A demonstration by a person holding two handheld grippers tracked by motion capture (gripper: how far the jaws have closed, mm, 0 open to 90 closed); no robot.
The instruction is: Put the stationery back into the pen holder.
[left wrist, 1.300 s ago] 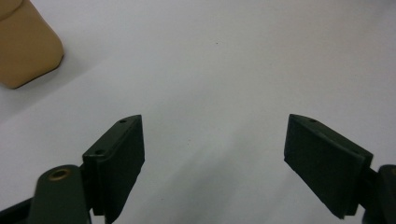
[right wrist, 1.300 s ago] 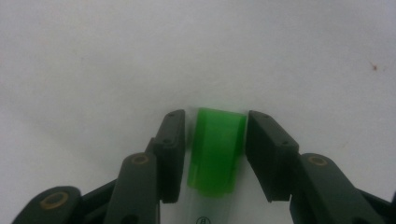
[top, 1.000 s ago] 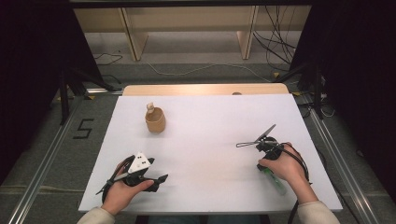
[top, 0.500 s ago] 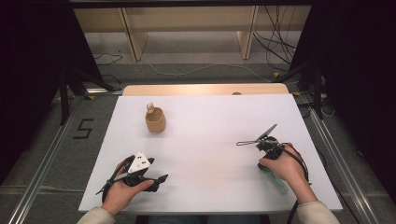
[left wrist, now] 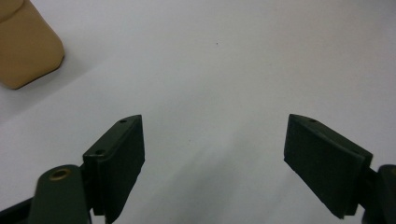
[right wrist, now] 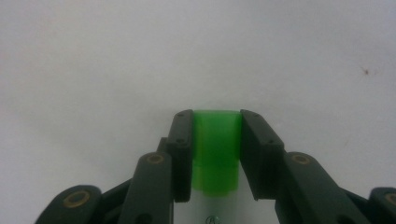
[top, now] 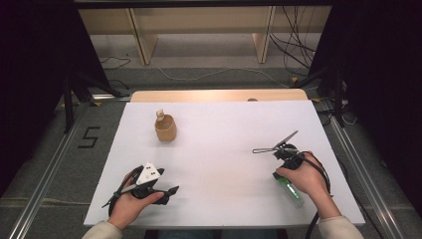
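R gripper [right wrist: 216, 154] jaws just closing on green-capped marker [right wrist: 217, 140], near table edge [top: 348, 199].

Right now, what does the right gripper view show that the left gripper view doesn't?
Right gripper view: the right gripper has just been closing, and its fingers now press on the green cap of a white tube. Left gripper view: the left gripper is open with nothing between the fingers, and a tan cup sits at the upper left. Both share the white table.
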